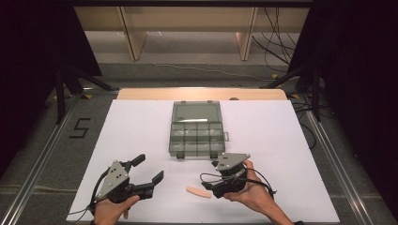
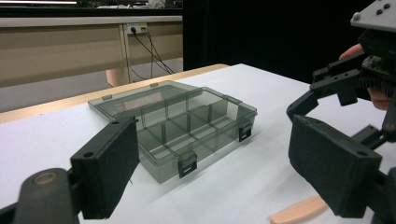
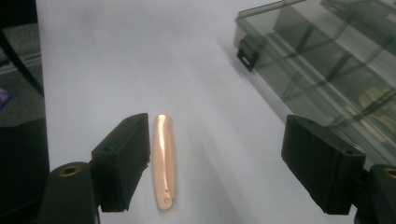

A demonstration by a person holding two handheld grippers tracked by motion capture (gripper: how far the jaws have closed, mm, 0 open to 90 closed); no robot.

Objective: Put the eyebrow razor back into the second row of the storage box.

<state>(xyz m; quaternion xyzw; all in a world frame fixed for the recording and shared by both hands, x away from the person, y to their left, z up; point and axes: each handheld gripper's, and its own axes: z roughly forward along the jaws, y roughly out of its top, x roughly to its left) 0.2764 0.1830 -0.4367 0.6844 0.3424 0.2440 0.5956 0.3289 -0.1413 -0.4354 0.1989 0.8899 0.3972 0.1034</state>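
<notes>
A smoky clear compartment box (image 1: 196,131) lies open at the middle of the white table (image 1: 131,126), its lid folded back and its compartments empty as far as I can see. A slim peach-coloured stick (image 1: 198,191) lies flat near the front edge. My right gripper (image 1: 210,178) points left at it and stands open. In the right gripper view the stick (image 3: 163,161) lies between the jaws, right beside the left one. My left gripper (image 1: 150,168) is open at the front left and holds nothing. It faces the box (image 2: 177,126).
A wooden strip runs along the table's far edge (image 1: 202,93). Black stands and cables (image 1: 281,47) are on the floor beyond. In the left gripper view the right gripper (image 2: 345,84) hangs at the right, with the stick (image 2: 299,212) below it.
</notes>
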